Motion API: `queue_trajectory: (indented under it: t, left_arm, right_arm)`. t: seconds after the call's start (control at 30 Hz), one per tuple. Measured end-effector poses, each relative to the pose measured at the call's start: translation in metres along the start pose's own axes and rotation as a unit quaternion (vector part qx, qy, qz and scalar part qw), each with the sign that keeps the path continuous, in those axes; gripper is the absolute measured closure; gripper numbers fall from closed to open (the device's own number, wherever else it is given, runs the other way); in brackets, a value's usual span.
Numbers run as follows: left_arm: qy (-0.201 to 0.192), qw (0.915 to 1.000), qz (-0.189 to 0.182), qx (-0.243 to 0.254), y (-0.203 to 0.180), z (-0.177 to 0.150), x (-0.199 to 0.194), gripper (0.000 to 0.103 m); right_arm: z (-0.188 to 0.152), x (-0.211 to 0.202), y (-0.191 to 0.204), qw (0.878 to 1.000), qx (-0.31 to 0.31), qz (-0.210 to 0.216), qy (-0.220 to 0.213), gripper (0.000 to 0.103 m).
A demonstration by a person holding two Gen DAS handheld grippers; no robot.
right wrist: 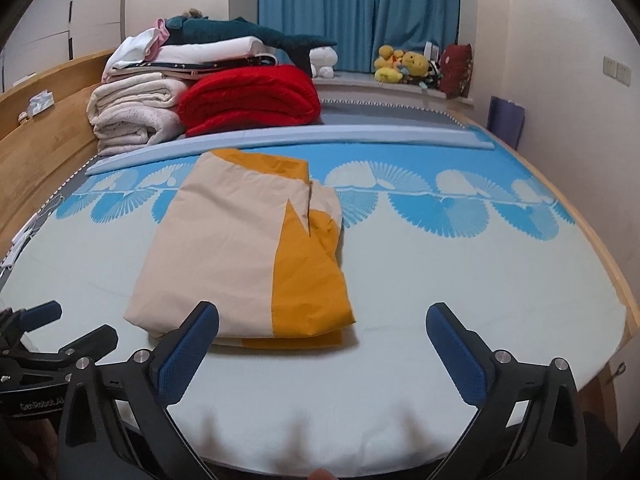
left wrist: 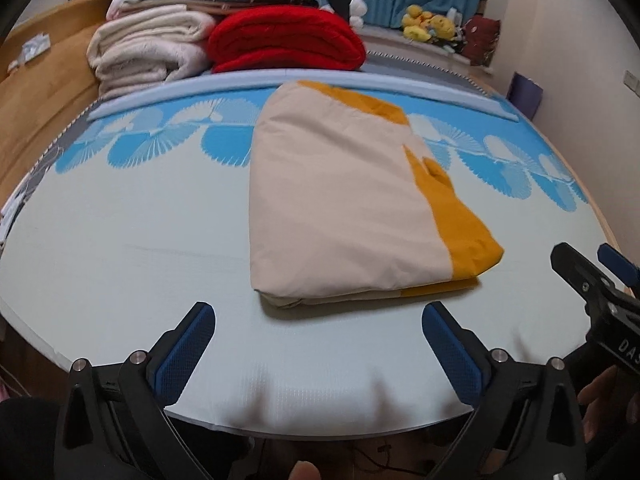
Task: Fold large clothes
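Observation:
A cream and mustard-yellow cloth [left wrist: 340, 200] lies folded into a thick rectangle on the pale blue bed sheet [left wrist: 120, 248]. In the right wrist view the same folded cloth [right wrist: 240, 256] sits left of centre. My left gripper [left wrist: 320, 316] stands open just short of the cloth's near edge, nothing between its blue pads. My right gripper [right wrist: 322, 316] is open too, its left fingertip [right wrist: 200, 320] over the cloth's near edge without pinching it. Each gripper shows in the other's view: the right gripper [left wrist: 592, 264] at the right edge, the left gripper [right wrist: 68, 324] at the lower left.
Folded cream blankets [left wrist: 148, 52] and a red blanket [left wrist: 284, 40] are stacked at the head of the bed by the wooden frame [left wrist: 40, 92]. Plush toys [right wrist: 404, 65] sit on the sill under blue curtains [right wrist: 360, 12]. The bed's near edge [right wrist: 320, 464] lies just below the fingers.

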State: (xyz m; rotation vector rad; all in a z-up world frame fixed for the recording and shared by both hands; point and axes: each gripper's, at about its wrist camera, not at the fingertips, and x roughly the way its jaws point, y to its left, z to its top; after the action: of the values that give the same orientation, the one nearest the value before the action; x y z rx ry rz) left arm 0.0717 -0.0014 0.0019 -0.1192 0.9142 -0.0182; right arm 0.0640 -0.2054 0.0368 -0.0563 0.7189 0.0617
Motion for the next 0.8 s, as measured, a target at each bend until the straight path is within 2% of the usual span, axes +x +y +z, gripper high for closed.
queue_trajectory:
  t: [0.37, 0.8]
  left_arm:
    - [-0.005, 0.9998, 0.018, 0.010, -0.005, -0.001, 0.003, 0.001]
    - [-0.001, 1.0000, 0.009, 0.005, -0.004, 0.001, 0.005, 0.001]
  right_arm:
    - [-0.002, 0.012, 0.010, 1.000, -0.009, 0.007, 0.017, 0.000]
    - [-0.004, 0.014, 0.021, 0.999, -0.023, 0.012, 0.019, 0.000]
